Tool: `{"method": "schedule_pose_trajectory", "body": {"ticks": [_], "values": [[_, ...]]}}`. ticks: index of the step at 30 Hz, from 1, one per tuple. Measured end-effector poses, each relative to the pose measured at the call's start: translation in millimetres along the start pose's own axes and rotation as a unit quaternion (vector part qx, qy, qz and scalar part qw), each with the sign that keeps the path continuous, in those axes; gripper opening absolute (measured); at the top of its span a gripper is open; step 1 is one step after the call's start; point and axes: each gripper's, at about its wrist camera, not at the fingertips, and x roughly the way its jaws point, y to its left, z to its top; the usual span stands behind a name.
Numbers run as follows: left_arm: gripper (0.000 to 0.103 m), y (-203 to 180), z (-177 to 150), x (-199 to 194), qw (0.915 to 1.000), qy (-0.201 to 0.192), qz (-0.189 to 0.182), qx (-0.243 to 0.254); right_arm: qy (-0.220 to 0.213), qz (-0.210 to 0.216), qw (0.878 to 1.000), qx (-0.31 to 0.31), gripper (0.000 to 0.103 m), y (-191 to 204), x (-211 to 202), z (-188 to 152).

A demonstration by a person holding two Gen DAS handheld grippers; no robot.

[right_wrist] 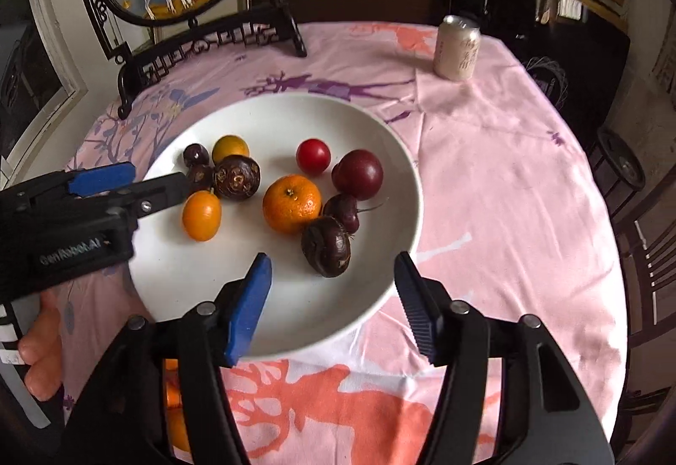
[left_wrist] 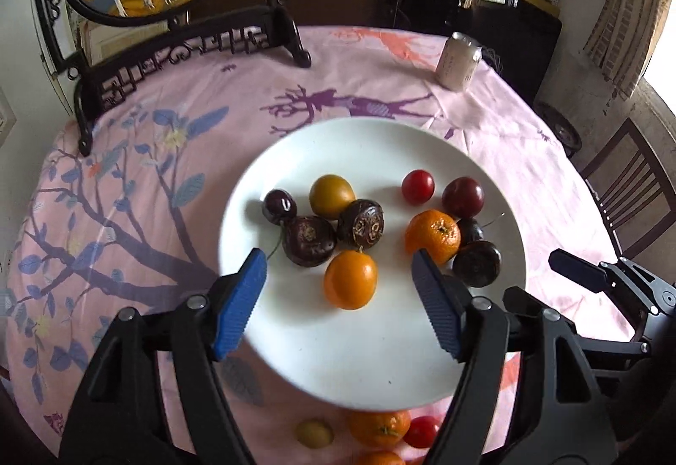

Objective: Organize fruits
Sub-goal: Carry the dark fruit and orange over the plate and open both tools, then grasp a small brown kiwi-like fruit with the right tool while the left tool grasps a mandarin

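A white plate [left_wrist: 380, 359] on the pink tablecloth holds several fruits: an orange kumquat [left_wrist: 350, 279], a tangerine [left_wrist: 433, 236], a yellow plum [left_wrist: 331, 194], a red cherry tomato [left_wrist: 417, 186], a dark red plum [left_wrist: 462, 197] and dark purple fruits [left_wrist: 309, 240]. My left gripper [left_wrist: 340, 296] is open and empty, hovering over the plate's near part above the kumquat. My right gripper [right_wrist: 333, 296] is open and empty over the plate's [right_wrist: 295, 317] near right rim, close to a dark purple fruit [right_wrist: 327, 245]. The left gripper also shows in the right wrist view [right_wrist: 126, 186].
More fruit lies on the cloth below the plate: a tangerine [left_wrist: 380, 427], a red tomato [left_wrist: 422, 431], a yellowish fruit [left_wrist: 314, 433]. A drink can [left_wrist: 458, 61] stands far right. A framed round screen on a black stand [left_wrist: 169, 55] stands at the far left. Chairs surround the table.
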Motion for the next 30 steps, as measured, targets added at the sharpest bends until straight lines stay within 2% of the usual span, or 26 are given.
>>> {"method": "schedule_pose_trajectory", "body": {"ticks": [2,4,7,12,19,24,25,27,29,30], "values": [[0.089,3.6,-11.3,-28.6,0.9997,-0.024,0.001,-0.003,-0.007,-0.004,1.0,-0.011,0.073,4.9,-19.5,-14.9],[0.09,7.2,-30.2,-53.2,0.9991,-0.041,0.003,-0.006,-0.014,0.003,1.0,-0.009,0.079,9.4,-36.7,-35.6],[0.09,14.1,-68.8,-75.3,0.9989,-0.045,-0.001,-0.015,-0.011,0.018,1.0,-0.001,0.087,17.8,-53.7,-69.4],[0.09,33.6,-123.9,-85.3,0.9987,-0.032,0.016,-0.036,0.002,0.03,0.999,0.015,0.088,32.2,-67.0,-108.8],[0.09,55.0,-156.4,-84.8,0.9979,-0.009,0.028,-0.057,0.024,0.03,0.999,-0.006,0.088,56.3,-74.5,-133.0],[0.09,64.4,-163.9,-88.9,0.9972,-0.008,0.035,-0.066,0.045,0.091,0.994,-0.038,0.088,87.1,-72.6,-153.1],[0.09,65.2,-165.2,-90.4,0.9971,-0.009,0.037,-0.066,0.047,0.091,0.994,-0.046,0.086,93.2,-70.7,-155.6],[0.09,65.3,-168.1,-93.8,0.9971,-0.011,0.038,-0.065,0.048,0.094,0.993,-0.06,0.076,101.5,-66.7,-158.7],[0.09,63.8,-171.1,-95.9,0.9971,-0.013,0.041,-0.062,0.058,0.098,0.992,-0.062,0.053,104.5,-58.3,-160.1],[0.09,62.8,-171.9,-96.4,0.9972,-0.013,0.042,-0.06,0.066,0.099,0.991,-0.061,0.048,105.1,-52.5,-160.5]]}}
